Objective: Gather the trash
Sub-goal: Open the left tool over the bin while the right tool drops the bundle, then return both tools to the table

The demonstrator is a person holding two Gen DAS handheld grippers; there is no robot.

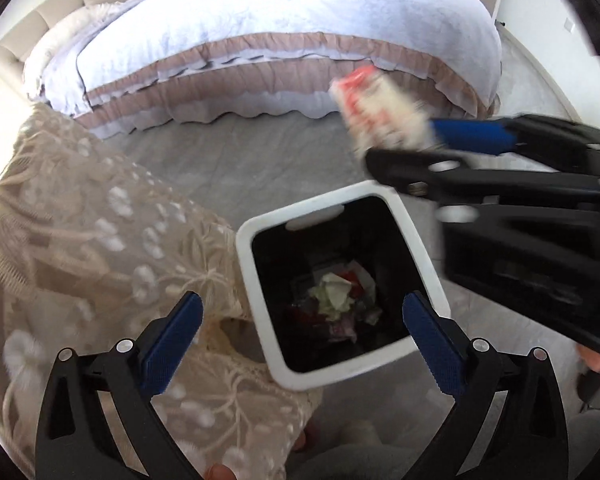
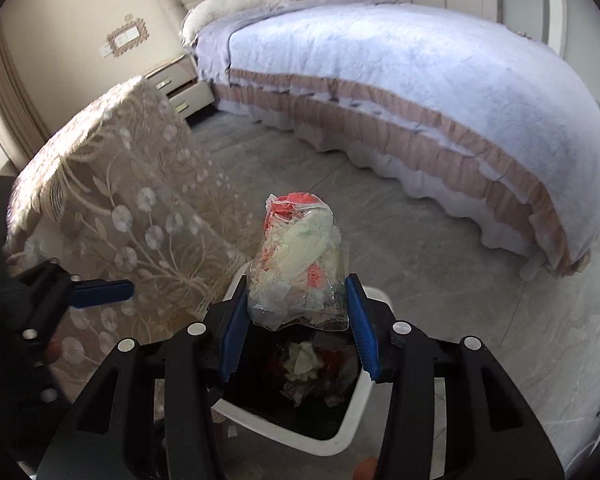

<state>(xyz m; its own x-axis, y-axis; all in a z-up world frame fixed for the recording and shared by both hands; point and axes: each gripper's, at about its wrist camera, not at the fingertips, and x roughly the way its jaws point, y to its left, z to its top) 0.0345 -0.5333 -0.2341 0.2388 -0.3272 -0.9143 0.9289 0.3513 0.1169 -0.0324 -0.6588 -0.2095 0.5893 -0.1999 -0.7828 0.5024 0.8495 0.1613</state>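
Far left, just beside the bin: a lace-draped piece of furniture [image 1: 100, 232], not part of the job. Left gripper [image 1: 300, 336] next — spread wide, blue pads [image 1: 172, 340] flanking the opening from above, nothing between them, nothing held. Hangs directly over the trash bin [image 1: 260, 300], pointed steeply down into it. Inside, on the dark liner: crumpled paper and wrappers [image 1: 340, 292] already lying at the bottom.

Moving right: right gripper [image 2: 296, 312] clenched on a clear plastic bag of trash [image 2: 300, 256] — white and red-orange scraps packed inside. Grip sits low on the bag; long axis runs forward out of the jaws, most of the bulk sticking out beyond the fingertips. In the left wrist view, same bag [image 1: 380, 108] blurred, coming in from the right side, above and beyond the far rim of the bin.

Deciding relation — bag versus bin mouth. From the right wrist view, bin [image 2: 352, 432] lies straight below and ahead of the jaws, its near rim under the pads, bag's free end past the far edge. Probably needs tipping further nose-down, or drawing back a little, before letting go, so the bulk drops inside and not over the rim. Right hand is the one carrying; left has no load and stands in the drop path.

Beyond both: bed [image 2: 420, 80], grey floor [image 2: 460, 300].
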